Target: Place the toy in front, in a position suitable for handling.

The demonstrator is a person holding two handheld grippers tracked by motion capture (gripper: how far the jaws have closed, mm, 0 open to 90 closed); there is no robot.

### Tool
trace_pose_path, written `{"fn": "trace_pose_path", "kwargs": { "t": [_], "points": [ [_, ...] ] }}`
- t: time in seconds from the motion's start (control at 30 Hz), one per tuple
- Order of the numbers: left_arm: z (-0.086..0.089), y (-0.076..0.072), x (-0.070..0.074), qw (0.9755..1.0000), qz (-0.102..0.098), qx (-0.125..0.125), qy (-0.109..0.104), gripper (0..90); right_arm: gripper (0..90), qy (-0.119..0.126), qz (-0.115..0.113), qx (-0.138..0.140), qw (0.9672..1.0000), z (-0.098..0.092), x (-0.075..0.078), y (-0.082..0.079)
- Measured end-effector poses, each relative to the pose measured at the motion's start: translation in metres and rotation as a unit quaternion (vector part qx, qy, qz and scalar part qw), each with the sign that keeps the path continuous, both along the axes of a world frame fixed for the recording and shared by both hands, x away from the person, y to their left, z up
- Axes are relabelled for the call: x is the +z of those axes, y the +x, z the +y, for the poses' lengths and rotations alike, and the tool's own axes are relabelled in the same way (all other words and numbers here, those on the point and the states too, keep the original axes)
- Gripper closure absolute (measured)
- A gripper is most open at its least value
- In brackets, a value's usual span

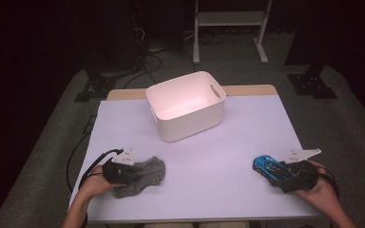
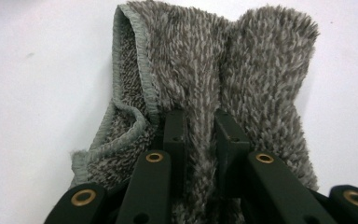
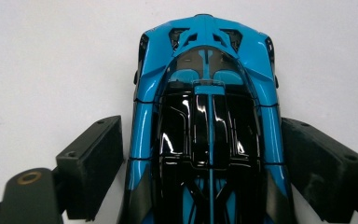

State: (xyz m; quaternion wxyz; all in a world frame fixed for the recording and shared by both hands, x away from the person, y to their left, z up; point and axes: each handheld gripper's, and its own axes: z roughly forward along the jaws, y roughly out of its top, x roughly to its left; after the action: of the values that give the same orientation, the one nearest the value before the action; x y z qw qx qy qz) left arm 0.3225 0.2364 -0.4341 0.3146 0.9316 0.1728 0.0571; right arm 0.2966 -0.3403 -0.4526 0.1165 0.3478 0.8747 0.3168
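A fuzzy grey sock (image 1: 145,173) lies on the white table (image 1: 209,156) at the front left. My left gripper (image 1: 123,167) is shut on it. In the left gripper view the two black jaws pinch a fold of the sock (image 2: 261,70) tightly at the left gripper (image 2: 200,119). At the front right lies a blue and black toy car (image 1: 267,166). My right gripper (image 1: 278,173) straddles it from behind. In the right gripper view the car (image 3: 205,56) sits between the pads (image 3: 91,158) of the right gripper (image 3: 200,126); a thin gap shows at the left pad, so the jaws stand open.
A white plastic bin (image 1: 190,124) with handle slots stands empty at the back middle of the table. Cables trail off the left edge. Beyond the table are grey floor, a white frame's legs and dark stands.
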Motion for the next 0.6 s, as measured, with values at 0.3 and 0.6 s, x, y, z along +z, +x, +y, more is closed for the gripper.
{"fn": "trace_pose_path", "kwargs": {
  "t": [0.3,0.6],
  "points": [
    [0.0006,0.0003,-0.0005,1.0000,0.001,-0.001,-0.003,77.0,16.9,-0.009,-0.012,-0.010,0.9998,0.0022,-0.0006,-0.0021],
    [0.0020,0.0008,-0.0014,1.0000,0.003,-0.001,-0.008,76.5,24.7,-0.021,-0.020,-0.018,0.9994,0.0049,0.0025,-0.0052]
  ]
}}
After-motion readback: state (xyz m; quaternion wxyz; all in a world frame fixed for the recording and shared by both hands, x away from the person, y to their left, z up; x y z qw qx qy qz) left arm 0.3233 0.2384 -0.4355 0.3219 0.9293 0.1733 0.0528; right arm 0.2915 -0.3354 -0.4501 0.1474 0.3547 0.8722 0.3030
